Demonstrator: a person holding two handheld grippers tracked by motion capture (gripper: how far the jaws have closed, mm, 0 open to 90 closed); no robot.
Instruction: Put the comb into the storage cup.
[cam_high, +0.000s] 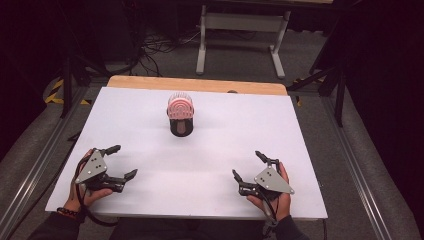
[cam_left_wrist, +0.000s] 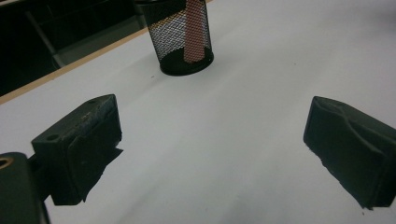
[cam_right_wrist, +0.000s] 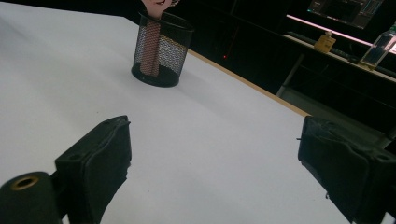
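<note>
Now both grippers rest low on the white table (cam_high: 300, 150), jaws spread wide and holding nothing: the left gripper (cam_high: 120, 161) at the near left, the right gripper (cam_high: 248, 163) at the near right. Straight ahead, between them and well apart from both, stands the black mesh cup (cam_high: 181, 125), upright, with a pink brush (cam_high: 180, 106) standing upright in it. Neither hand looks clearly nearer; either would reach forward and inward.

On the white table (cam_high: 210, 165), the wide bare surface between the left gripper (cam_high: 119, 161) and the right gripper (cam_high: 246, 164) leaves free passage, and only the black mesh cup (cam_high: 181, 126) with a pink brush (cam_high: 180, 106) stands farther ahead, well apart from both.
</note>
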